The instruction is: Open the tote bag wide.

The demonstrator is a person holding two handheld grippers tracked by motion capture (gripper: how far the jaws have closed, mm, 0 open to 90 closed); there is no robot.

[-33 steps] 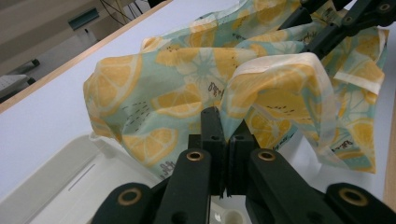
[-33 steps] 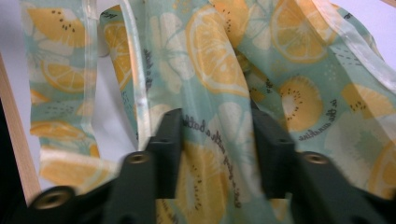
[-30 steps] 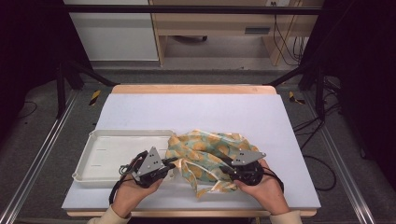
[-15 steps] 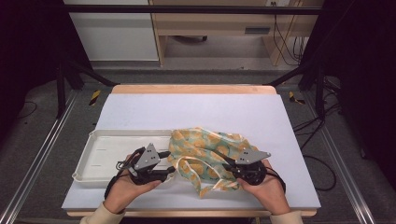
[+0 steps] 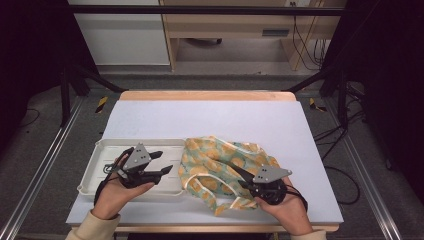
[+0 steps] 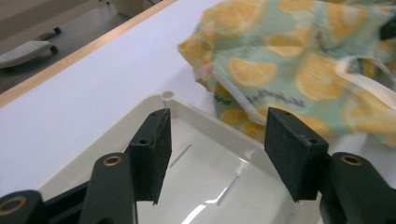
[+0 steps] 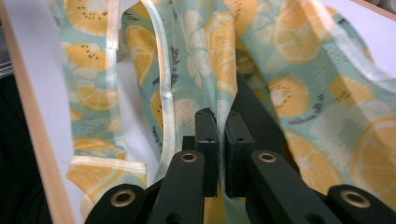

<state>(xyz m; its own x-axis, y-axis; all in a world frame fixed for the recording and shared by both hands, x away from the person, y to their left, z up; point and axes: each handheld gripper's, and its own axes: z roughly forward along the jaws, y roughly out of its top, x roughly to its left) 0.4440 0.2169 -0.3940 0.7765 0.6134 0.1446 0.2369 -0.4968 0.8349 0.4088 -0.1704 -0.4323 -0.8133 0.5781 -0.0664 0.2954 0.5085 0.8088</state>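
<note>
The lemon-print cloth lies crumpled on the white table cover, toward the near edge and right of centre, its cream-edged straps looping out at the front. Its left edge sits just beside the tray — whether it touches the rim cannot be told from the high view. The right gripper is clamped on a fold of the cloth; in the right gripper view the jaws stand pressed together with fabric pinched between them. The left gripper hovers over the right end of the tray, jaws spread apart and holding nothing. The tray — a shallow, off-white rectangle — appears empty where its floor shows, though the hand covers part of it.
</note>
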